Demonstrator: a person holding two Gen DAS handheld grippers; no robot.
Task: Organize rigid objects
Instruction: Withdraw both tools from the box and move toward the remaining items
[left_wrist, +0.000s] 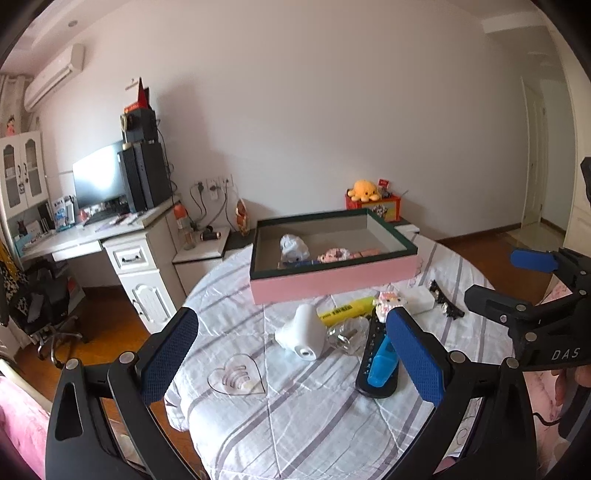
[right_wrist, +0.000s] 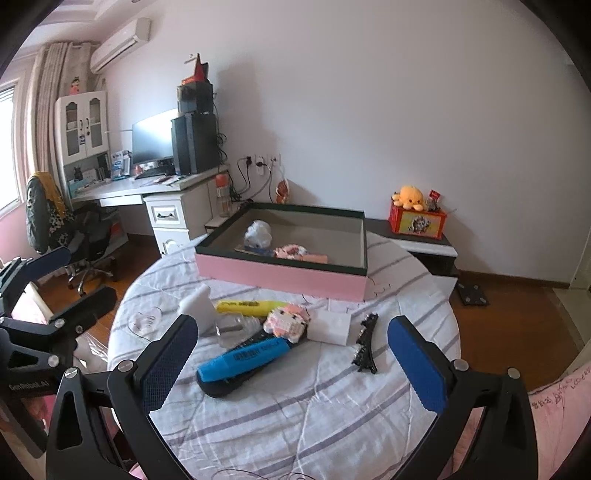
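1. Blue-padded left gripper (left_wrist: 291, 354) and right gripper (right_wrist: 291, 354): both spread wide, holding nothing, above the bench (right_wrist: 295, 413).
2. Mid-bench: blue highlighter (right_wrist: 243, 358) lies on a black remote (right_wrist: 221, 387); yellow highlighter (right_wrist: 247, 307) and black hair clip (right_wrist: 365, 343) nearby.
3. Far edge: pink box (right_wrist: 284, 275), already holding small toys.

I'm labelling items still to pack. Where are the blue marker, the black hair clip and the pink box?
blue marker (right_wrist: 242, 357), right wrist view, barrel middle
black hair clip (right_wrist: 365, 343), right wrist view, its middle
pink box (right_wrist: 280, 277), right wrist view, front wall

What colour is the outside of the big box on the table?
The box is pink outside with a dark green rim, clearest in the right wrist view.
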